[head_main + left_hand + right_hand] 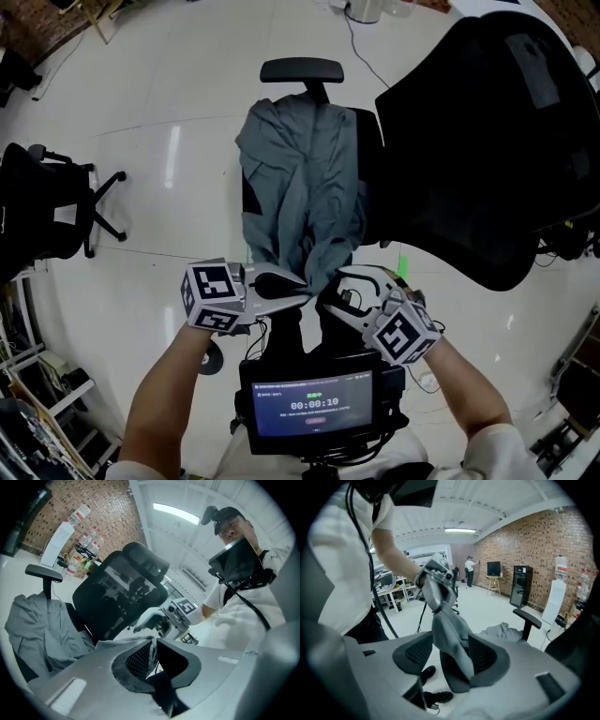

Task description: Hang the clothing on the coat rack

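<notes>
A grey garment [300, 187] lies draped over the seat of a black office chair [302, 70]. Its near hem is lifted toward me. My left gripper [296, 287] is shut on a thin edge of that cloth, which shows pinched between the pads in the left gripper view [153, 654]. My right gripper [343, 289] is just to its right with its jaws apart. In the right gripper view a strip of the garment [451, 630] hangs loosely between those jaws [452, 657] and runs up to the left gripper [434, 581].
The chair's large black mesh back [487, 141] stands at the right. A second black office chair [52, 211] is at the left, and a cable [361, 61] runs over the pale floor. A small screen [317, 403] hangs at my chest. Desks and a brick wall [525, 545] are farther off.
</notes>
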Tool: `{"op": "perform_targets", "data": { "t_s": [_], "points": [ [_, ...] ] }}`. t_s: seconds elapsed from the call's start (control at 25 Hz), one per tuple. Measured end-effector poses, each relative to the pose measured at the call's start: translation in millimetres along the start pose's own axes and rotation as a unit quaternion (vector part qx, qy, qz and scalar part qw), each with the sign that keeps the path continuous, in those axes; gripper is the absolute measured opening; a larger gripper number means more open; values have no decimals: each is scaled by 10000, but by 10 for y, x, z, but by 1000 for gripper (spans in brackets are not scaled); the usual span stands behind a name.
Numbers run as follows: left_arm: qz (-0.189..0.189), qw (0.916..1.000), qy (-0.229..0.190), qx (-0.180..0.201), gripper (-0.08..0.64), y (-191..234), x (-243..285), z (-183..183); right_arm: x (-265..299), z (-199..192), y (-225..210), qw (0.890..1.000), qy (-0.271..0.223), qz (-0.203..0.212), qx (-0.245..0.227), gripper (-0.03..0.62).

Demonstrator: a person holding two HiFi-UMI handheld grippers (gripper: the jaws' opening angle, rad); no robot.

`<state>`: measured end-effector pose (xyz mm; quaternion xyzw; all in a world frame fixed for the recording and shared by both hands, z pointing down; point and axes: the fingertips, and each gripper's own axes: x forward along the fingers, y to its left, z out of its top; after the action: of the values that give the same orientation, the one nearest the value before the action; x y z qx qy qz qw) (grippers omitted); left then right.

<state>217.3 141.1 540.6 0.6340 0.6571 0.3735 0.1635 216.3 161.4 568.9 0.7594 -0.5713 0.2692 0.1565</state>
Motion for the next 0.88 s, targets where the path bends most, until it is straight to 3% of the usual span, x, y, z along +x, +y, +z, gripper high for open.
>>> {"op": "perform_targets", "data": {
  "t_s": [0.2,0.48,0.68,0.88],
  "points": [
    [-30,9995,32,327,32,-248,-22,113,56,15,-467,9980,283,-296,-472,253],
    [-20,9959,381,821,32,-520,-41,191,483,-55,-345,9863,768,475,-1383,253],
    [108,9944,479,939,32,-526,-58,192,549,-14,-105,9691,1010,861,-2080,225],
    [462,9937,179,1006,32,-365,-279,352,301,289,-138,9777,683,900,-1772,249]
  ]
}}
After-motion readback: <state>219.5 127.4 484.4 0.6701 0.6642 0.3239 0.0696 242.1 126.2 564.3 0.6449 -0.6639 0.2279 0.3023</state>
